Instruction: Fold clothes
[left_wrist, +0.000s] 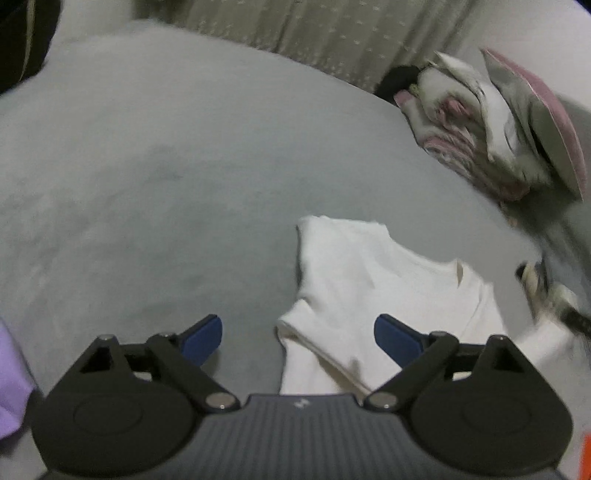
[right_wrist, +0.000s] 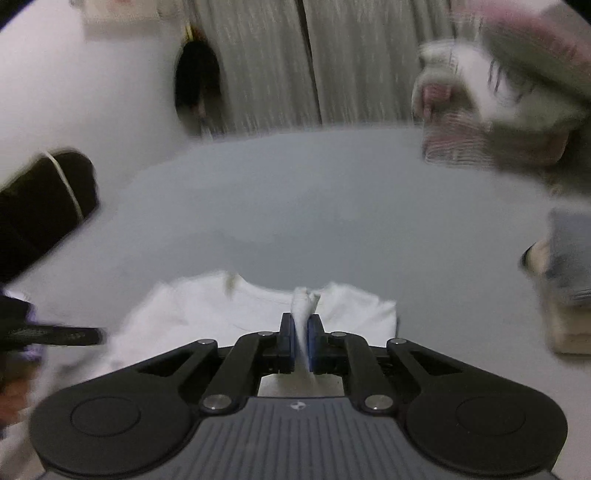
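Grey bedding (left_wrist: 155, 177) stretches bare across the left and centre of the left wrist view, its far edge meeting a curtain (left_wrist: 332, 33) along the top. White shirt (left_wrist: 369, 288) lies at lower right of that frame. Left hand-held gripper (left_wrist: 297, 338) hovers with jaws wide apart, nothing between them. Right hand-held gripper (right_wrist: 302, 343) is pinched closed on a fold of the shirt. Heaped pink-and-white bedclothes (left_wrist: 491, 125) crowd the upper right; a purple cloth (left_wrist: 11, 387) shows at lower left.
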